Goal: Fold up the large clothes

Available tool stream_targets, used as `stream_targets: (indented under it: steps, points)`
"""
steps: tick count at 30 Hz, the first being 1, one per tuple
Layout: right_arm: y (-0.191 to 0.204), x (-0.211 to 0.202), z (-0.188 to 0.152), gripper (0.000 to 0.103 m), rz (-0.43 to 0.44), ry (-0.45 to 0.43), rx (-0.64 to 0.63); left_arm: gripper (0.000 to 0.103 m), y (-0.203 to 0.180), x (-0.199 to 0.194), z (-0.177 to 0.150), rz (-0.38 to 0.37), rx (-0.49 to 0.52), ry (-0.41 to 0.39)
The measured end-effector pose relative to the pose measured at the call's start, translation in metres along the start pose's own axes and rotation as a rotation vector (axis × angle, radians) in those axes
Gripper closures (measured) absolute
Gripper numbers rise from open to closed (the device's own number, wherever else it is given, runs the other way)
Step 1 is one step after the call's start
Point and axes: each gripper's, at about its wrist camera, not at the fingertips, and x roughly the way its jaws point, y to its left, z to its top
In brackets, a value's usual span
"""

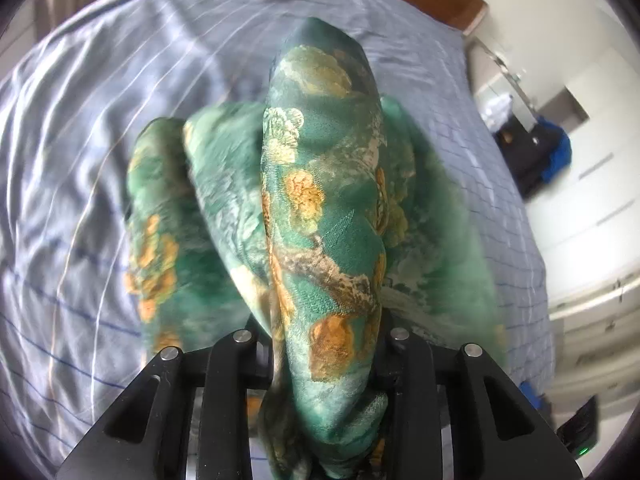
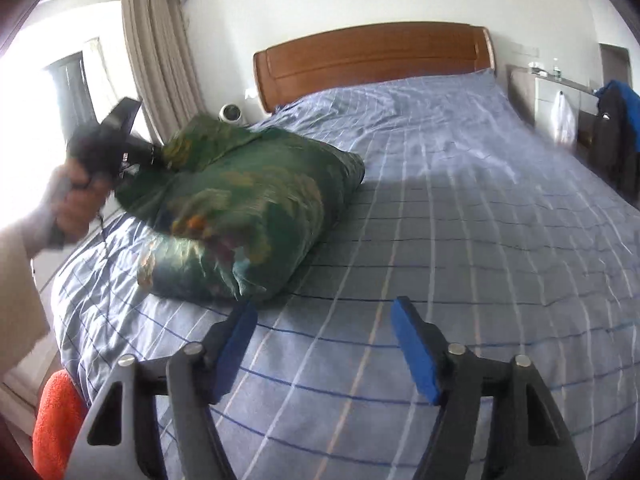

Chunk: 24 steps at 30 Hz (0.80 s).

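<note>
Left tongs point(image 1: 326, 364) clamped on quilt point(image 2: 248, 208); right tongs point(image 2: 324, 344) gaping, empty beside quilt. Slippery bunch, may slide free.

quilt point(image 2: 248, 200): glossy patterned cloth | headboard point(image 2: 372, 56): polished wood | sheet point(image 2: 460, 208): matt cloth

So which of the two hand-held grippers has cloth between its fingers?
The left hand-held gripper, clamped on the green floral garment; the right hand-held gripper is open, its blue pads empty.
</note>
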Motion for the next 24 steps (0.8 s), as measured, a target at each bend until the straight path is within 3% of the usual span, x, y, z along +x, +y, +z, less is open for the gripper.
stream_targets:
  steps: [5, 9, 12, 14, 16, 20, 24]
  points:
    - [0.023, 0.031, 0.060, 0.043, 0.062, -0.027, -0.019, 0.071, 0.025, 0.006, -0.017, -0.076, -0.029, -0.041]
    - [0.059, 0.092, 0.103, 0.048, 0.148, 0.015, -0.069, 0.071, 0.041, 0.009, -0.031, -0.109, -0.048, -0.064]
    - [0.081, 0.155, 0.096, 0.046, 0.269, 0.182, -0.071, 0.071, 0.064, 0.017, -0.045, -0.085, -0.061, -0.068]
    - [0.088, 0.185, 0.080, 0.043, 0.219, 0.234, -0.072, 0.069, 0.077, 0.020, -0.048, -0.140, -0.100, -0.058]
    - [0.094, 0.192, 0.067, 0.042, 0.174, 0.208, -0.105, 0.058, 0.081, 0.017, -0.045, -0.164, -0.108, -0.057]
    - [0.095, 0.183, 0.067, 0.040, 0.160, 0.179, -0.095, 0.033, 0.065, -0.019, -0.046, -0.089, -0.072, -0.098]
    - [0.099, 0.176, 0.070, 0.040, 0.131, 0.170, -0.116, 0.030, 0.038, -0.079, -0.040, -0.035, -0.017, -0.219]
